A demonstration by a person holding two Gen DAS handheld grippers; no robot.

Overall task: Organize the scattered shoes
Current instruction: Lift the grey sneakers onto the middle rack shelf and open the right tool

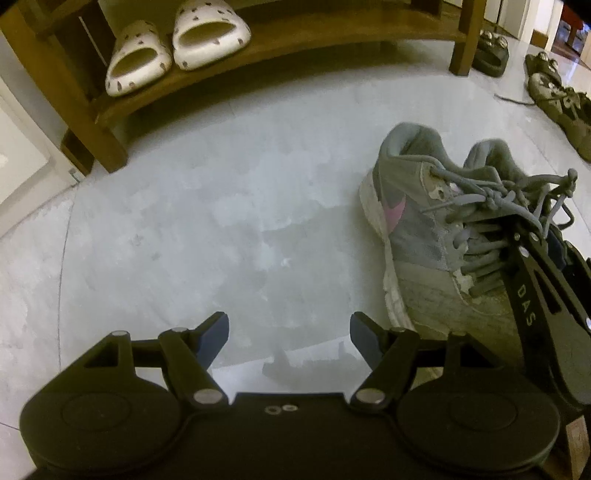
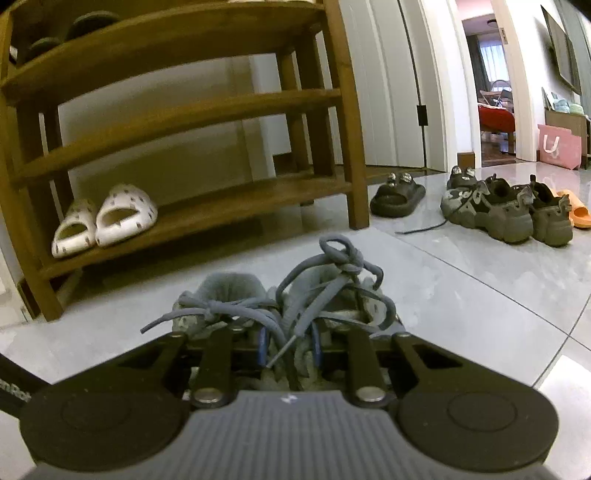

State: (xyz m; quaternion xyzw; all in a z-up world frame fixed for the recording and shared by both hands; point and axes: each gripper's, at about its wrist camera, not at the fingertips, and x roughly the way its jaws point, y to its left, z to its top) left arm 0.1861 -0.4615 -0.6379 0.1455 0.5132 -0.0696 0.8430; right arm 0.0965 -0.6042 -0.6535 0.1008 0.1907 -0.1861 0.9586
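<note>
My right tongs point(image 2: 288, 349) are clamped on the pair of grey sneakers point(image 2: 280, 306), the blue pads pinching the inner sides of the two shoes where they meet, with grey laces point(image 2: 334, 266) looped and knotted just above the grip. From my left wrist view I see the same grey sneakers point(image 1: 424, 221) on the right, white-soled with a pink mark on the side, and the right tongs point(image 1: 532, 240) reaching in among the laces from the lower right. Whether the soles touch the pale tiled floor point(image 1: 221, 221) I cannot tell. My left tongs point(image 1: 288, 341) stand apart with nothing between the pads, hanging over bare floor beside the sneakers. Ahead stands the wooden shoe rack point(image 2: 184, 122); on its lowest shelf, toward the left end, a pair of white spotted slides point(image 2: 107, 221) sits side by side, and the left view shows those white slides point(image 1: 173, 48) at the top. On the rack's top shelf I make out dark footwear point(image 2: 74, 29), too blurred to name. To the right of the rack, on the floor, lie a dark slide with shiny ornaments point(image 2: 397, 199), a cluster of olive chunky sneakers point(image 2: 506, 210) with a loose black lace trailing, and an orange slide point(image 2: 576, 210) behind them. A pink bag point(image 2: 559, 146) leans by the far doorway.
</note>
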